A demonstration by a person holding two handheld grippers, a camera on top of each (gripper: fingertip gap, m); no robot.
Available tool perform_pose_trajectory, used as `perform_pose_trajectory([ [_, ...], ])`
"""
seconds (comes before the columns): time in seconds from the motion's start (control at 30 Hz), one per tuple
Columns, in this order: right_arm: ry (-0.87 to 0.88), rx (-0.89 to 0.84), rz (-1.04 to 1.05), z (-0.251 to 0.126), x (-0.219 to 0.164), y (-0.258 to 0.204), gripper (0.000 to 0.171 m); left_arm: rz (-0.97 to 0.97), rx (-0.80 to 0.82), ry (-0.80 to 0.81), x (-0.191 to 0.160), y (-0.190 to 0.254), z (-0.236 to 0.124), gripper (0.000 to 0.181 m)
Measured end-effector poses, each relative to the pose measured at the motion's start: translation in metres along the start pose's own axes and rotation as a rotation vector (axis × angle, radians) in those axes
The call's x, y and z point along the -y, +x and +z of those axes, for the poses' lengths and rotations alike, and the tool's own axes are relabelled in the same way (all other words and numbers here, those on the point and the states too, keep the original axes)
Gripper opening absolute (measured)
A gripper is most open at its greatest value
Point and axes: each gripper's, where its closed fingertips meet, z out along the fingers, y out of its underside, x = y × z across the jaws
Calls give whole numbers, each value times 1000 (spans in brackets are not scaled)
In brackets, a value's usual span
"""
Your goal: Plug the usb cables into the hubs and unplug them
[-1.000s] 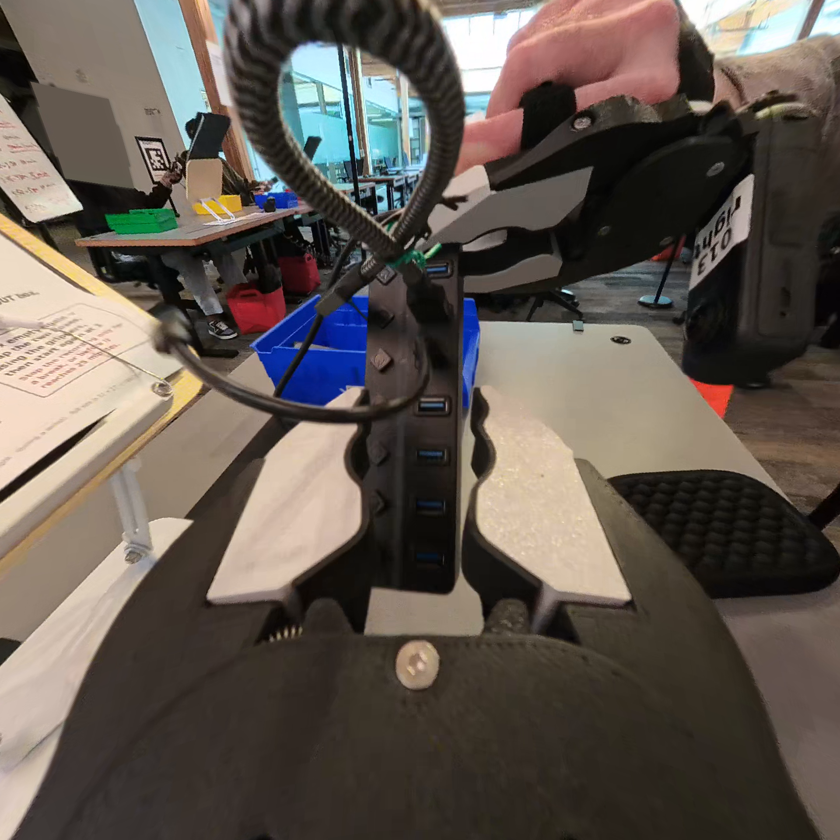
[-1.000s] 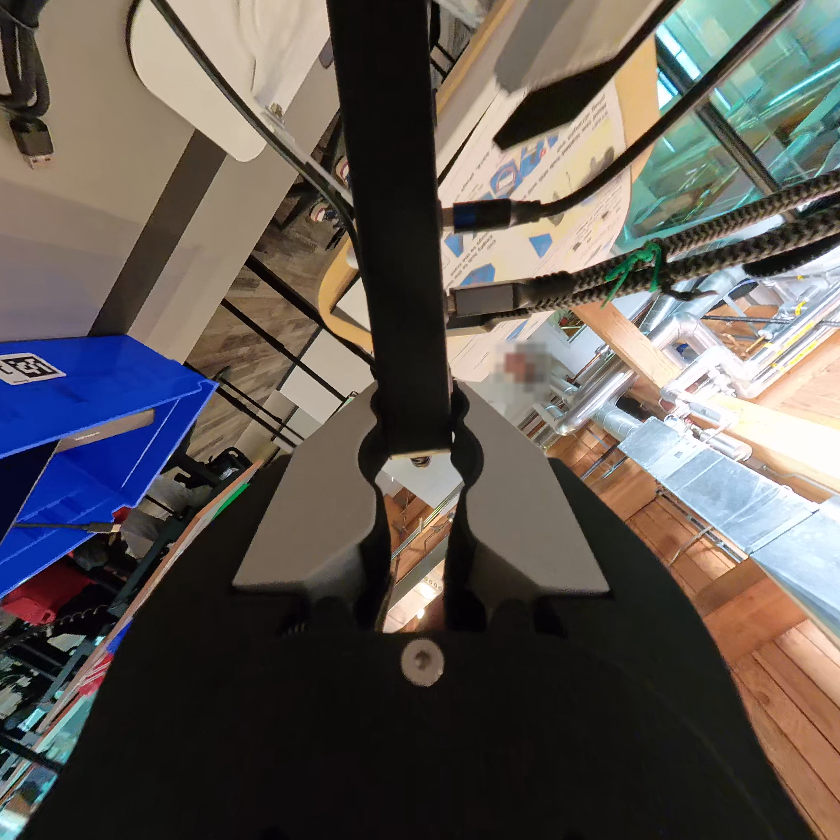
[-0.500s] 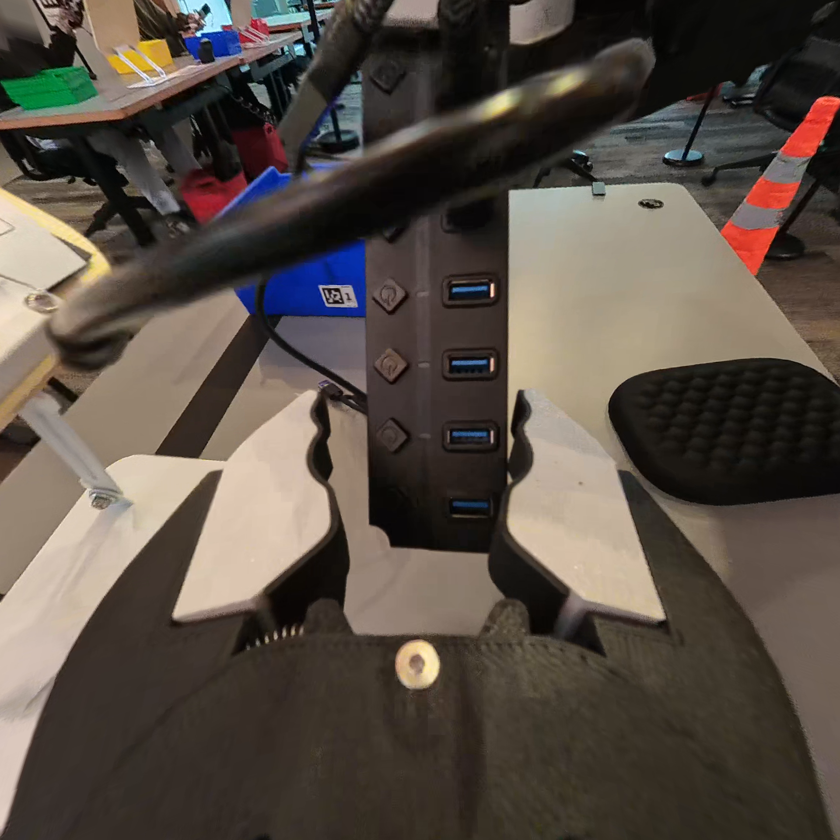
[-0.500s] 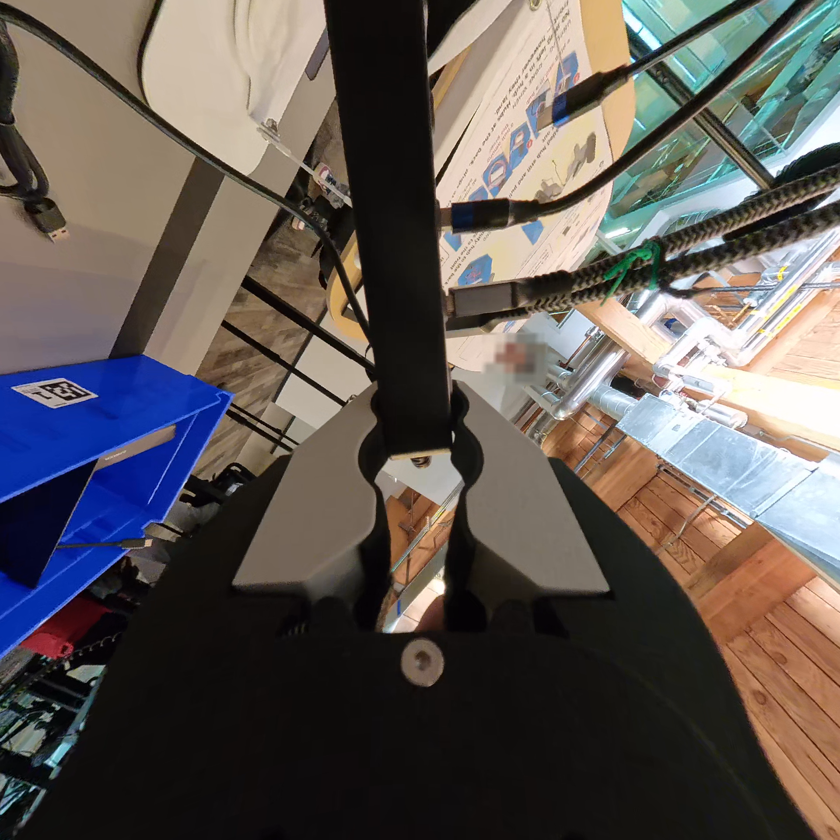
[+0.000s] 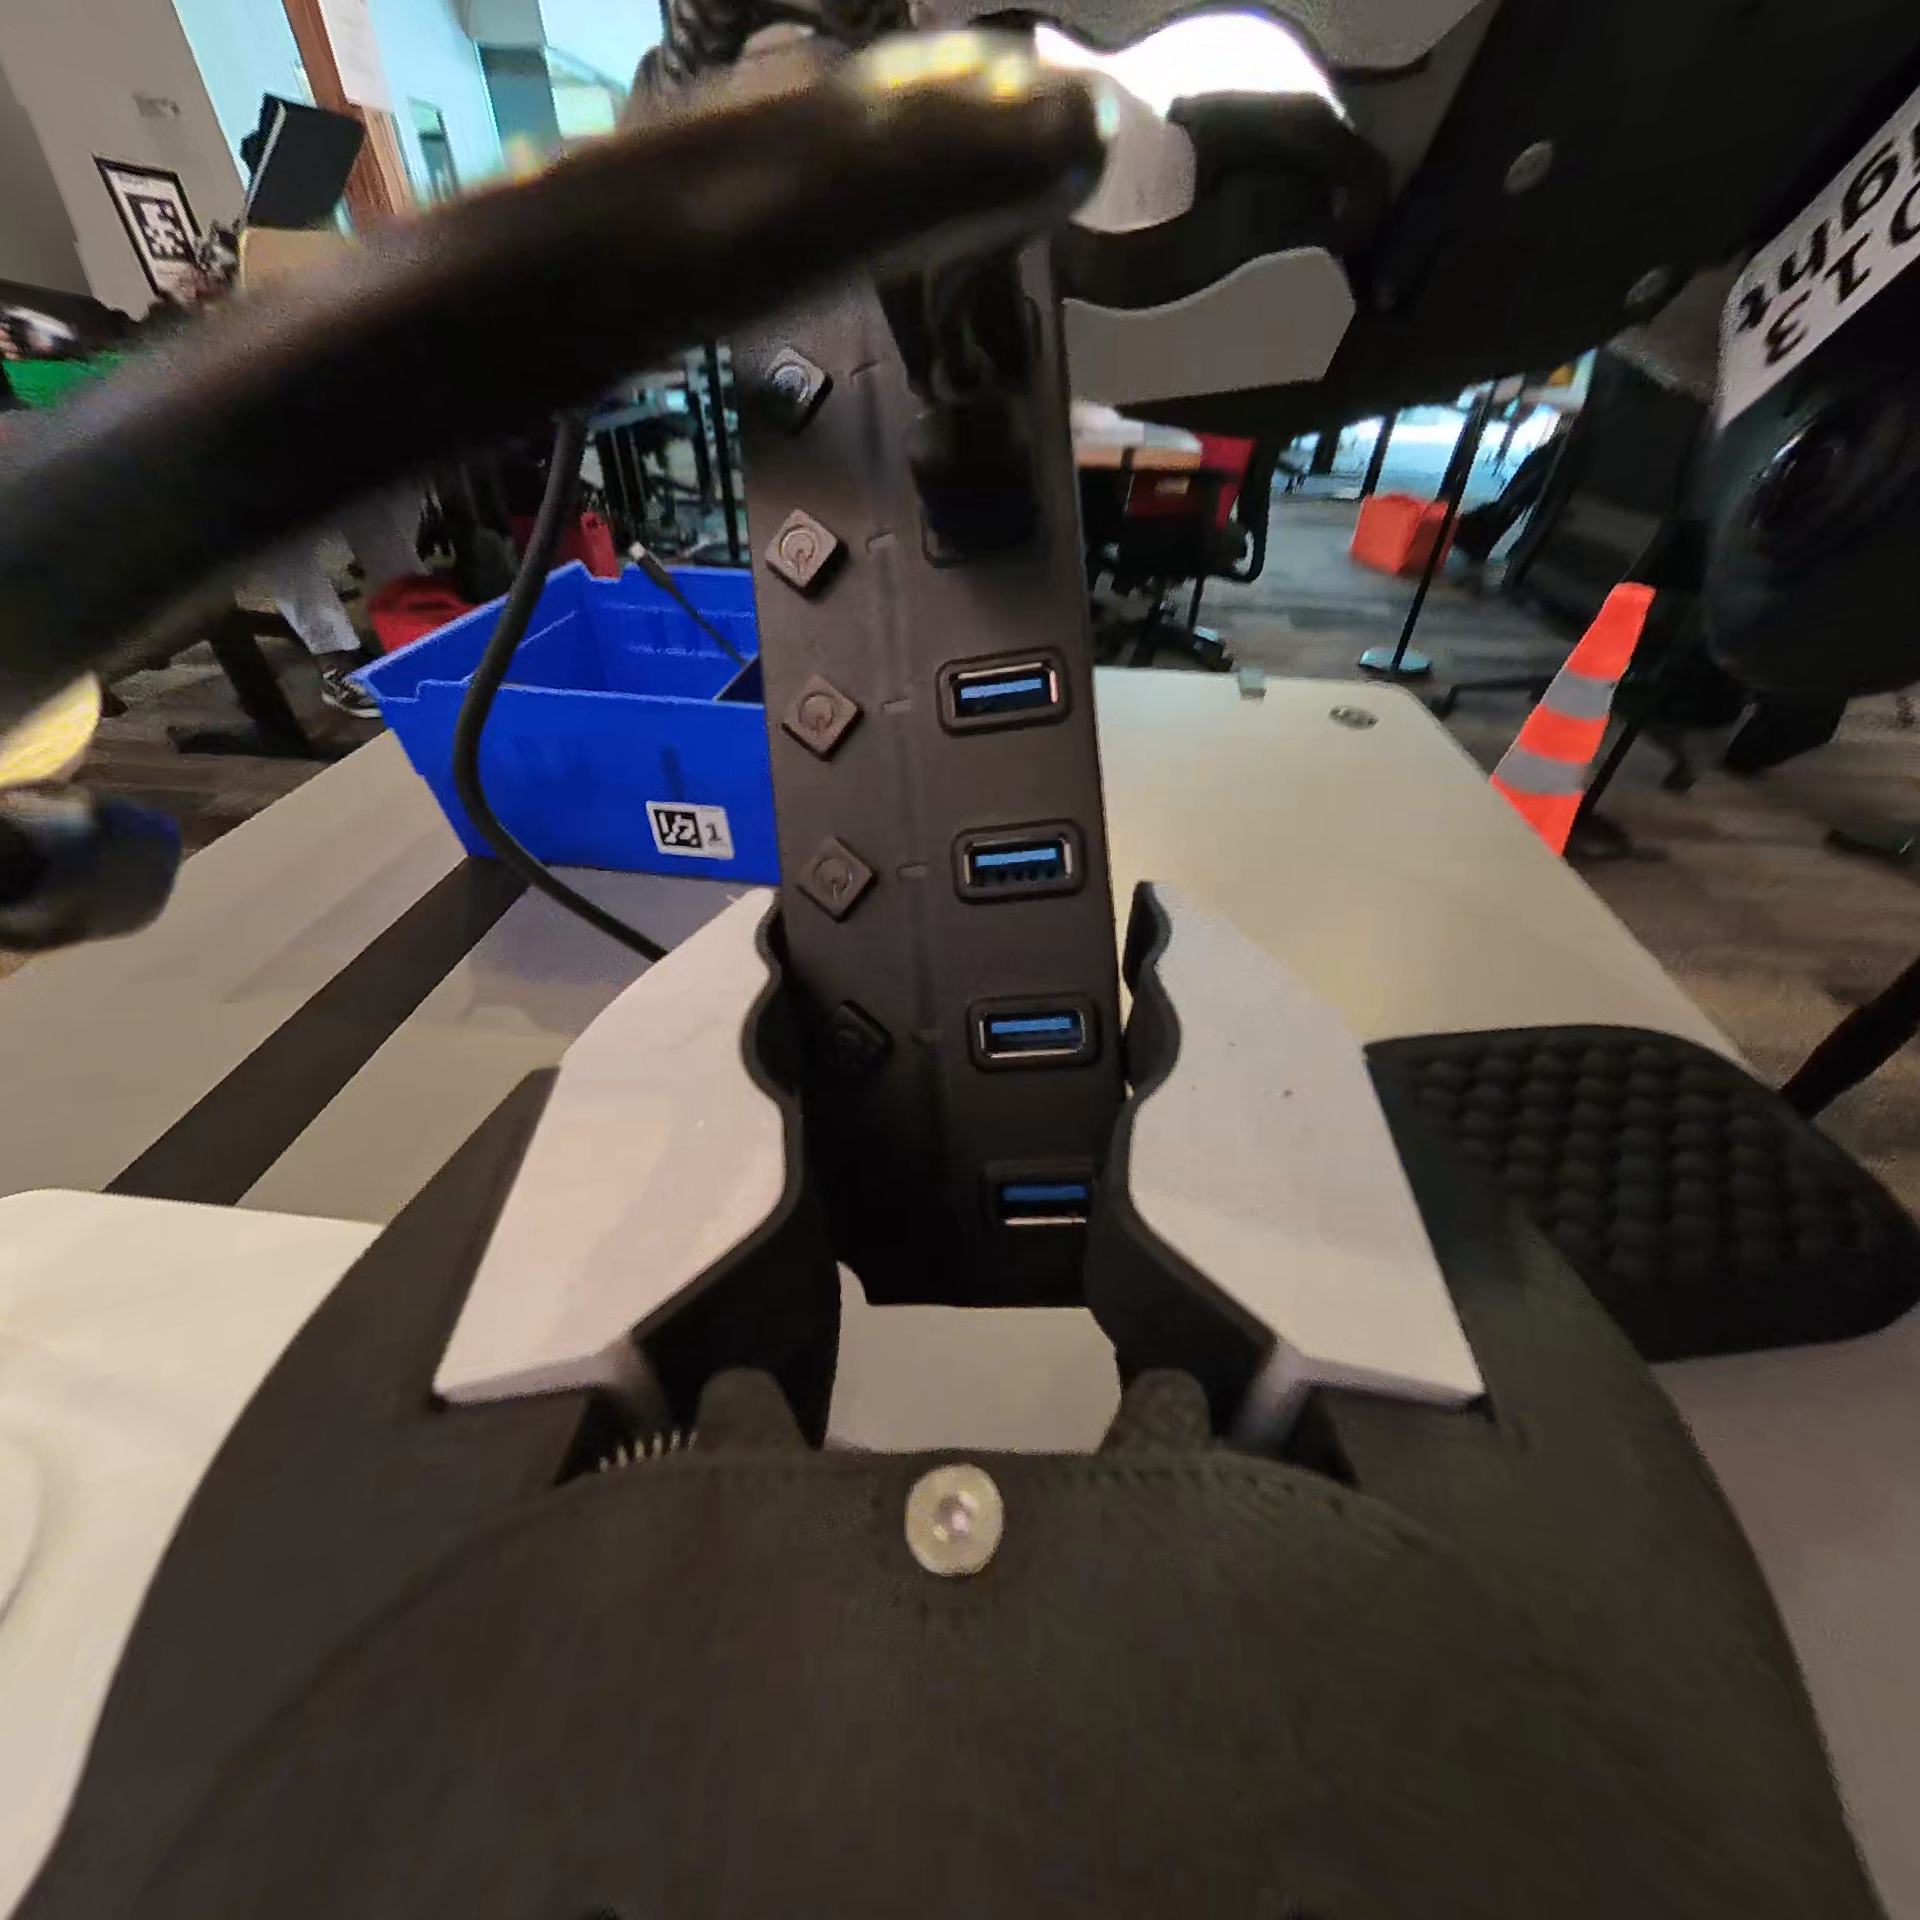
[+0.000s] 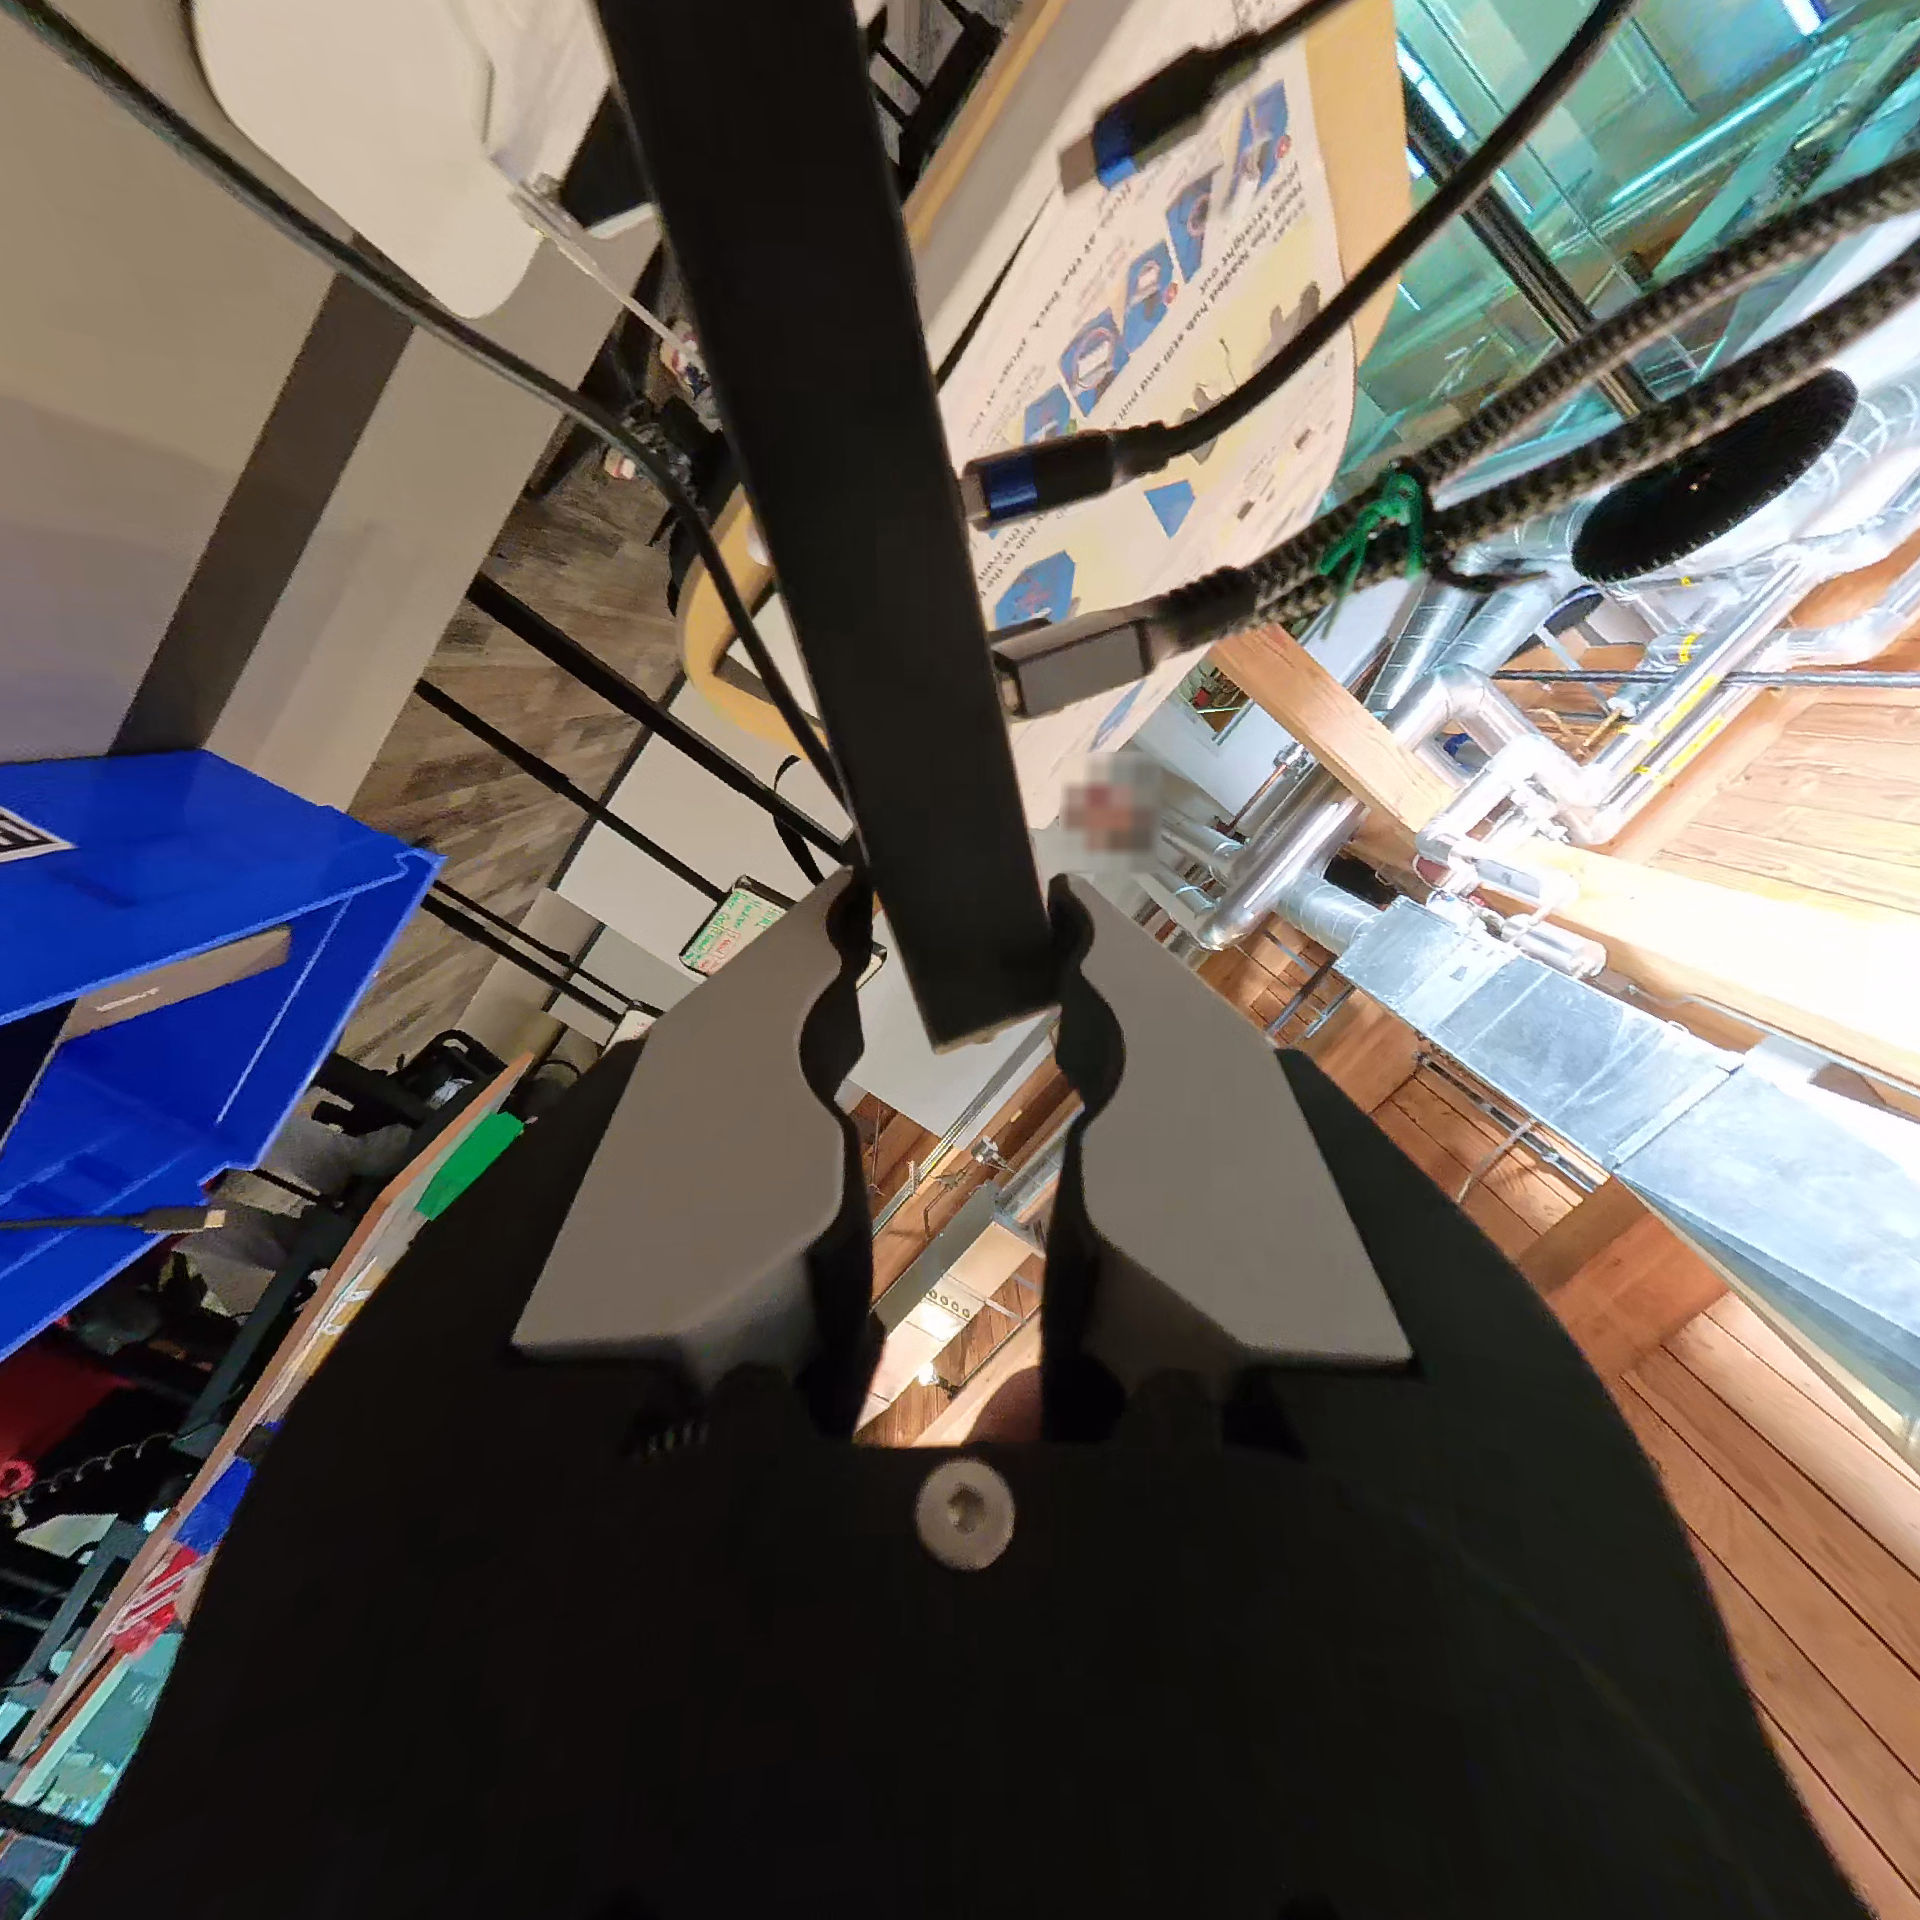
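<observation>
A long black USB hub [image 5: 914, 727] with a row of blue ports and diamond buttons is held upright above the table. My left gripper [image 5: 951, 914] is shut on its lower end, fingers against both sides. My right gripper [image 6: 956, 904] holds the other end edge-on, with the hub [image 6: 790, 416] tilted between the jaws. It also shows at the top of the left wrist view [image 5: 1081, 197]. A braided cable's grey plug [image 6: 1081, 660] and a blue-ringed black plug [image 6: 1039, 483] sit in the hub. Another blue-ringed plug [image 6: 1132, 135] hangs loose. A blurred thick cable [image 5: 520, 281] crosses in front.
A blue bin [image 5: 603, 748] stands at the back of the white table [image 5: 1299, 831]. A black bumpy pad [image 5: 1642, 1174] lies to the right. A thin black cable [image 5: 478, 707] trails down to the table. An orange cone [image 5: 1579, 717] stands on the floor beyond. Across from one pair of fingers to the other is roughly 11 centimeters.
My left gripper opened off the hub half a second ago and has closed on it again. In the right gripper the jaws stand slightly wider and the hub has tilted.
</observation>
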Motion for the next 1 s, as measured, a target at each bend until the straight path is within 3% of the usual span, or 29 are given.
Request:
perform_pose_trajectory([
  [0.27, -49, -18, 84, -2, -15, 27, 62, -80, -12, 148, 18, 0, -4, 59],
  [0.43, -43, 15, 256, -16, -24, 37, 64, -118, -40, 213, 25, 2, -7, 59],
  [0.53, 23, 64, 580, -29, -35, 35, 68, -122, -71, 252, 31, 7, -11, 60],
  [0.6, 116, 152, 889, -36, -33, 25, 87, -121, -105, 276, 37, 12, -14, 59],
  [0.77, 679, 394, 1837, -52, 9, 38, 140, -122, -189, 352, 55, 28, -22, 59],
  [0.9, 886, 408, 2071, -38, 31, 42, 148, -93, -225, 351, 60, 41, -21, 60],
  [1.0, 1018, 446, 2134, -33, 48, 53, 145, -76, -234, 330, 57, 45, -18, 59],
])
